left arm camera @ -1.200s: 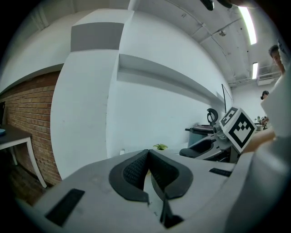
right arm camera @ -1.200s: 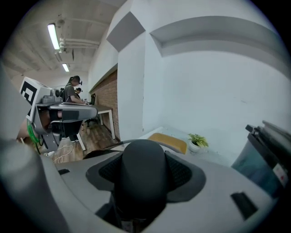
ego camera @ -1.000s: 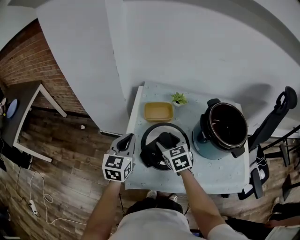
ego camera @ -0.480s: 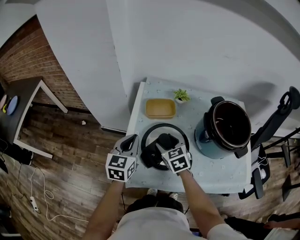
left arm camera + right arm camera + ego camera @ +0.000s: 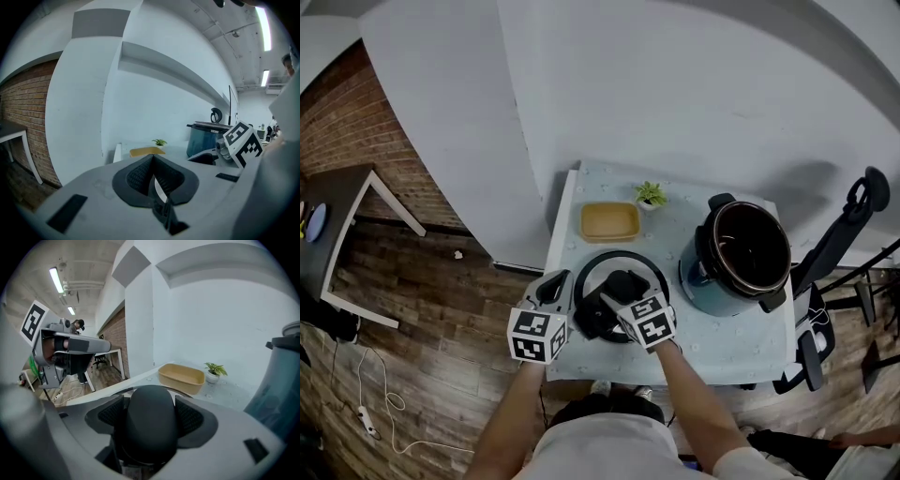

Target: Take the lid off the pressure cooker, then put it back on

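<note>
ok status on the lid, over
Right hand-held gripper shut on black lid handle; round black lid on pale table. Left hand-held gripper shut, empty. Blue-grey pressure cooker open; nothing between.

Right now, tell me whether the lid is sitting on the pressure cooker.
No: the lid lies on the table beside the open pressure cooker, with the right gripper clamped on it.

White wall [image 5: 675, 84], brick wall [image 5: 389, 141], wood floor [image 5: 422, 309]
</note>
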The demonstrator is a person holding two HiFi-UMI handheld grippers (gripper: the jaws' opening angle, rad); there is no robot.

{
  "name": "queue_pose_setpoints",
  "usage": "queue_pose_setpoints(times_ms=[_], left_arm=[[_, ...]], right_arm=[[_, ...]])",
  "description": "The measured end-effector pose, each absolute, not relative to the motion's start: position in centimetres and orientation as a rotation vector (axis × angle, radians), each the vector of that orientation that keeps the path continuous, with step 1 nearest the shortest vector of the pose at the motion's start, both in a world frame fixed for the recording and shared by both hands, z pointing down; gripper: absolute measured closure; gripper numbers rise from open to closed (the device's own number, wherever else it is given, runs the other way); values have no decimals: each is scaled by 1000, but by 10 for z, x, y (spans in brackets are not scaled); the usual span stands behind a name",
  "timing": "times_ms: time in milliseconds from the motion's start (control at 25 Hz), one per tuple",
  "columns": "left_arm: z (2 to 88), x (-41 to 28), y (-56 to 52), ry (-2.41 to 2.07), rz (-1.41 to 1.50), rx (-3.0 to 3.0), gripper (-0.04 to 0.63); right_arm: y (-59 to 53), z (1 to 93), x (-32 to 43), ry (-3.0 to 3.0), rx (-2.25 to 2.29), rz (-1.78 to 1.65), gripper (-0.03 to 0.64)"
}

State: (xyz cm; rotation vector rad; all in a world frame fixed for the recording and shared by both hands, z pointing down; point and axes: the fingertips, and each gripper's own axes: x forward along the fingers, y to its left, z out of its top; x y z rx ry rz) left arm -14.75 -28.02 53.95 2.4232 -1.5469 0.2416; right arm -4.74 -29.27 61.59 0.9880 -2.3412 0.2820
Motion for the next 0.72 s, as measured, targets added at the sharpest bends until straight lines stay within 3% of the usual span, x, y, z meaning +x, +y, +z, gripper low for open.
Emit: queue_pose_setpoints(times_ms=[240, 720], left_arm=[[518, -156, -282, -1570, 203, 2426, 583], [439, -164, -280, -1643, 73, 2515, 583]], right_arm=[[-293, 580, -49, -2425, 1037, 273, 264], [-292, 461, -35, -2620, 1259, 93, 333]])
